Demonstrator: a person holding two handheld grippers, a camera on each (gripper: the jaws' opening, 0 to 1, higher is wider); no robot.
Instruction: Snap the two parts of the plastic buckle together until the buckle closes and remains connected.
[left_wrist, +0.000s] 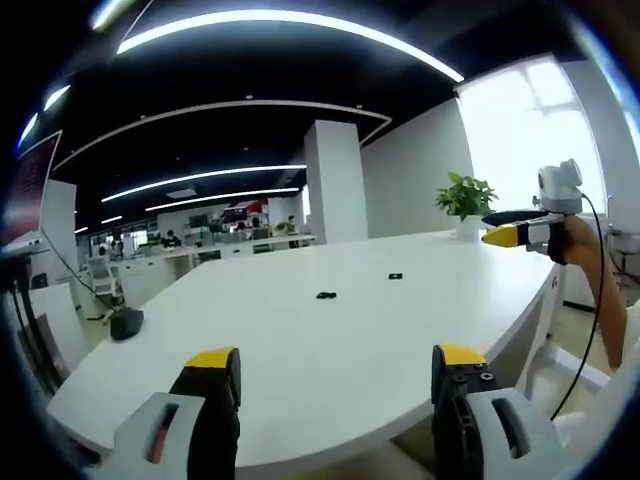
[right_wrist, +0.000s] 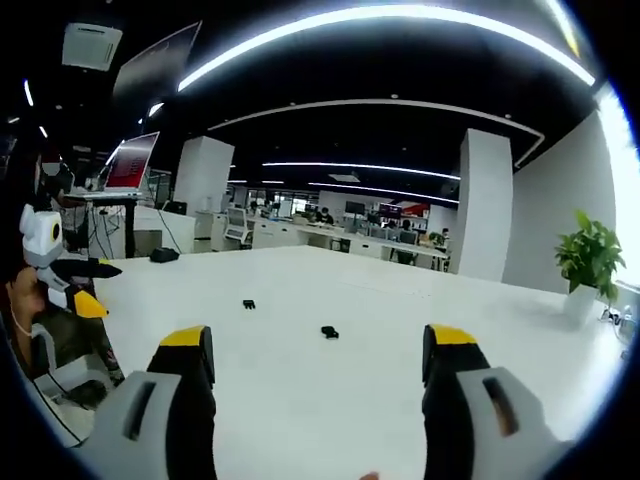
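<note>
Out on the white surface (left_wrist: 300, 340) lie two buckle parts, one (right_wrist: 329, 332) straight ahead of the right hand-held gripper (right_wrist: 320, 375), the other (right_wrist: 248, 304) leftward, well apart. Both hand-held grippers, left (left_wrist: 335, 375) too, gape wide and empty; long axes look too small to judge.

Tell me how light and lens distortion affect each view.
Left gripper view: the window is blown out white behind the plant, the white table bows with the fisheye. Right gripper view: ceiling light strips curve into arcs, the two buckle parts stay small dark specks.
</note>
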